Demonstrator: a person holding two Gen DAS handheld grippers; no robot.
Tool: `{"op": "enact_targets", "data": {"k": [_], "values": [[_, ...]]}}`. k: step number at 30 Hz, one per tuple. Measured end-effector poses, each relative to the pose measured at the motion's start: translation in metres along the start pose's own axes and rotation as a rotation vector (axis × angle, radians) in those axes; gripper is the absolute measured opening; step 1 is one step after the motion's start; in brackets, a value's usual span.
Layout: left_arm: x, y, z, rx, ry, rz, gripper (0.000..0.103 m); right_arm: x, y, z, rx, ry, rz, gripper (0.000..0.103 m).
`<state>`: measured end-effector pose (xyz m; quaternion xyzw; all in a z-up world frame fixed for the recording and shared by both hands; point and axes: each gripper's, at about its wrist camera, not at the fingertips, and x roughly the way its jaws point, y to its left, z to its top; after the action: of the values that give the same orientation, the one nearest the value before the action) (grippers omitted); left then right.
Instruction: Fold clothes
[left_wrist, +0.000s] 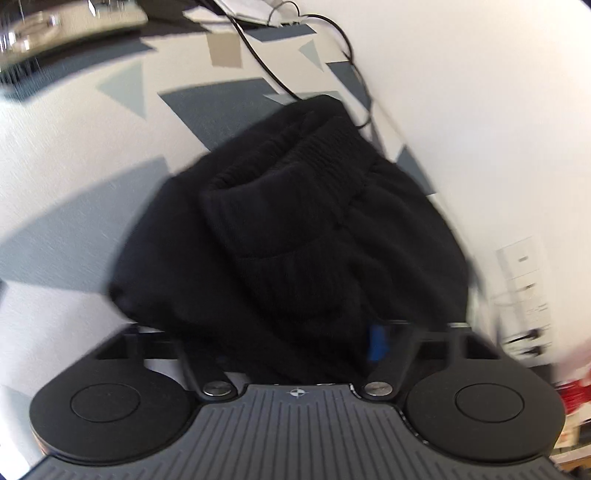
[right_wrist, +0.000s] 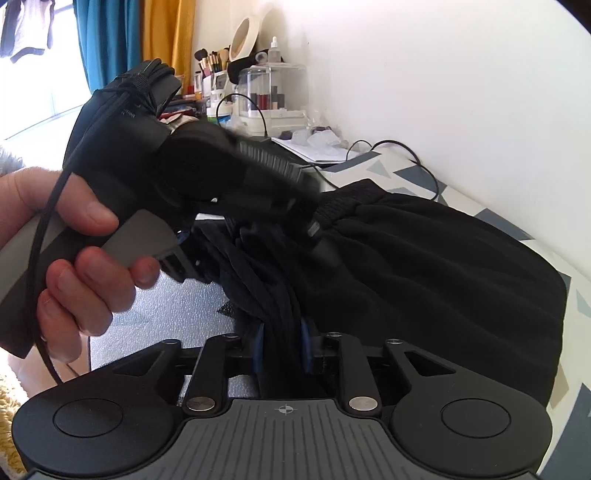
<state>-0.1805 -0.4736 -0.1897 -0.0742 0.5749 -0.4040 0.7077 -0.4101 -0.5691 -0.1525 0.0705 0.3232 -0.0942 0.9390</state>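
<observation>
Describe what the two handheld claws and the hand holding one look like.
Both claws are matte black. The right claw has blue pads, linkage arms on silver pivot pins, two round discs and a ribbed grey plate with a small crosshair mark. The left claw shows the same build. Seen from the right, it has a grey trigger and black cable; the hand is bare, no glove.

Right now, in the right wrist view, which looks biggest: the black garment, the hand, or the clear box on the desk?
1. Black garment
2. Hand, though its nearness to the camera makes it look larger
3. Clear box, far back
</observation>
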Motion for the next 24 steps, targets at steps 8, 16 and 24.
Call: {"op": "enact_targets", "data": {"k": [8,16,24], "values": [[-0.01,0.013,0.011,0.054,-0.004,0.008,0.039,-0.046,-0.077,-0.004,0.259,-0.137,-0.185,0.091],[-0.009,0.019,0.018,0.13,-0.014,0.023,0.039,-0.006,-0.191,-0.016,0.734,-0.142,-0.295,0.091],[-0.011,0.028,0.025,0.162,-0.014,0.017,0.04,0.042,-0.206,-0.015,0.774,-0.068,-0.293,0.098]]}}
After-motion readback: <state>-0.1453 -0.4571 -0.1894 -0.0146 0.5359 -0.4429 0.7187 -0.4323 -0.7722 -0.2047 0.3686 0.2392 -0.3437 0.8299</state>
